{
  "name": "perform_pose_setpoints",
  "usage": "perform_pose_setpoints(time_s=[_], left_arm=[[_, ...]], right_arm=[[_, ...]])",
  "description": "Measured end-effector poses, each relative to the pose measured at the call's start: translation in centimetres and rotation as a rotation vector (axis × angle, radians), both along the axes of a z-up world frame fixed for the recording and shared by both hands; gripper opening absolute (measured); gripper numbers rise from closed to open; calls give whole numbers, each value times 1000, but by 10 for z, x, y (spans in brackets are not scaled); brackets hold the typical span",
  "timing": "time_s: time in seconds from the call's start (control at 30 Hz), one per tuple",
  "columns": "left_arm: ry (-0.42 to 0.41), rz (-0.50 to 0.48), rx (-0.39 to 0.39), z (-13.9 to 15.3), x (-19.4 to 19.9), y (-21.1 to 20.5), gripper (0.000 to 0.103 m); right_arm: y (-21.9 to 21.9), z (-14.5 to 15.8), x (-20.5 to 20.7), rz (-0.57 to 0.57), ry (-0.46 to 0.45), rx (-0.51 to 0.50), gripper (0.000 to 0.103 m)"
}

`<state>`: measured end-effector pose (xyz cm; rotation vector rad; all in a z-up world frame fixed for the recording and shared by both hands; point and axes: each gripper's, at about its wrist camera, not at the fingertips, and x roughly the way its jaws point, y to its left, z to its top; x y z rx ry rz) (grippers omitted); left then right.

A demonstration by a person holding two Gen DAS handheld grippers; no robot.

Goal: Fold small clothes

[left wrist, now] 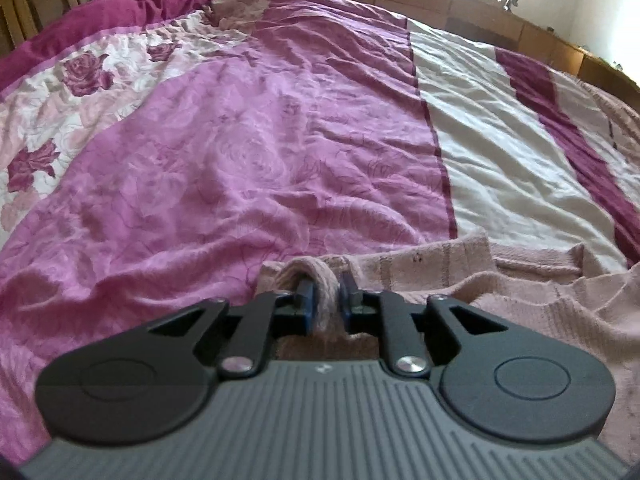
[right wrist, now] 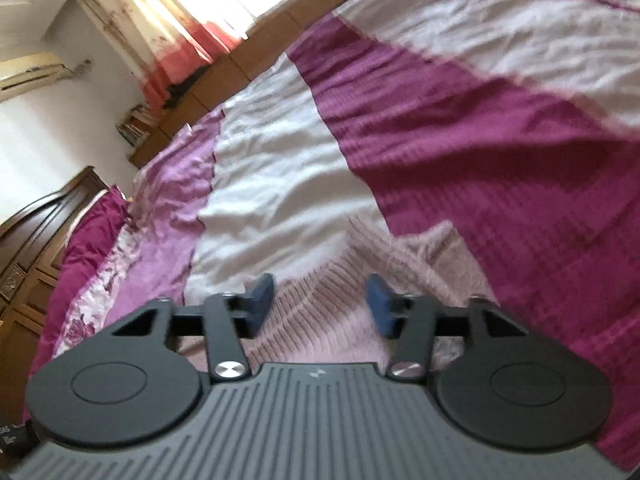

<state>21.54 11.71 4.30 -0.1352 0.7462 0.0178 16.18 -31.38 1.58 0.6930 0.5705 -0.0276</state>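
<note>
Pink knit garment: a small ribbed piece of pale pink clothing, lying rumpled on the bed, over the purple and white bedspread.
Where it lies: at the near edge of the bed in both wrist views; in the right wrist view it spreads directly under and ahead of the tool.
Left gripper: jaws closed on a bunched fold or edge of the garment, the knit looping up over the blue pads.
Right gripper: jaws open and wide apart, holding nothing, poised just above the ribbed cloth; whether the pads touch it cannot be told.
Step in hand: judged to be the first grasp of a fold, one corner taken and the second not yet taken.
Next move calls for: the right side to close on a matching edge or corner, so both can lift and lay the cloth over itself evenly.
Look of the cloth: soft, loose knit with faint stripes and several creases; which part of the garment is pinched cannot be told.
Blur: the right wrist view is smeared, so fine detail is uncertain.
</note>
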Motion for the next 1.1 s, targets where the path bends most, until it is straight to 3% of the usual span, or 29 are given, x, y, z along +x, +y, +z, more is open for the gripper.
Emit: perform_pose_setpoints(time_s=[0.03,0.13,0.17,0.4,0.6,0.73,0.8,0.83,0.87,0.97,1.1], left_arm=[[0,-2,-5,3,-2,1,21],[-45,20,18,14,-10,4,45],[-68,27,34,18,-14,5,47],[-72,-40,43,30,-25,4,47],[-20,-70,22,12,-27,-4,47],[10,-60,21,-1,-27,-6,47],[16,-57,23,-5,-27,-7,47],[17,-56,24,-6,-27,-6,47],[19,-54,23,-7,-27,-6,47],[20,-57,25,-9,-26,-7,47],[9,-64,58,-12,-23,-13,47]], right_arm=[[-1,4,-3,-4,-15,-15,70],[-4,13,-9,6,-43,-57,70],[-4,15,-11,11,-43,-67,70],[5,19,-2,102,14,-233,70],[21,15,24,204,111,-237,69],[49,4,47,283,190,-428,68],[62,-2,53,338,212,-542,56],[68,-4,54,357,215,-599,38],[72,-4,53,376,211,-639,11],[74,4,48,380,178,-683,4],[62,13,46,262,134,-697,4]])
